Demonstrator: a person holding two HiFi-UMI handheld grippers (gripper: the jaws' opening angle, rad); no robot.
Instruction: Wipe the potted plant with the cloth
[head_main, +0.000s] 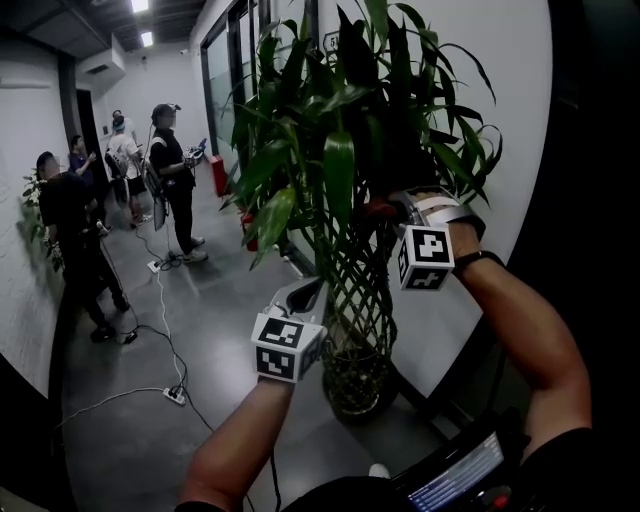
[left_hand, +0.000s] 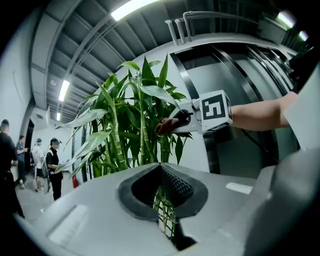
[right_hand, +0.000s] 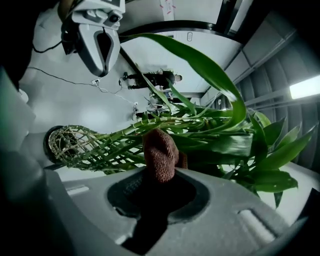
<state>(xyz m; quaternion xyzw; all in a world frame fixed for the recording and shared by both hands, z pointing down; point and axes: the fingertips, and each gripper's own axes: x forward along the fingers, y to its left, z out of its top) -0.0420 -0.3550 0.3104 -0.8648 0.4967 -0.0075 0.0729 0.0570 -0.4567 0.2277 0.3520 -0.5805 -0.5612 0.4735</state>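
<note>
The potted plant (head_main: 340, 150) has long green leaves, braided stalks (head_main: 355, 290) and a woven basket pot (head_main: 352, 385) on the floor by a white wall. My right gripper (head_main: 380, 212) is shut on a reddish-brown cloth (right_hand: 160, 152), and the cloth (left_hand: 167, 125) is pressed in among the leaves at the top of the stalks. My left gripper (head_main: 305, 293) is shut and empty, and hangs just left of the braided stalks, lower than the right one. In the right gripper view the left gripper (right_hand: 97, 42) shows above the pot (right_hand: 65, 142).
Several people (head_main: 170, 180) stand down the corridor at the left. Cables and a power strip (head_main: 175, 395) lie on the grey floor. A red object (head_main: 217, 175) stands by the glass wall. A device with a lit screen (head_main: 455, 478) sits at the bottom right.
</note>
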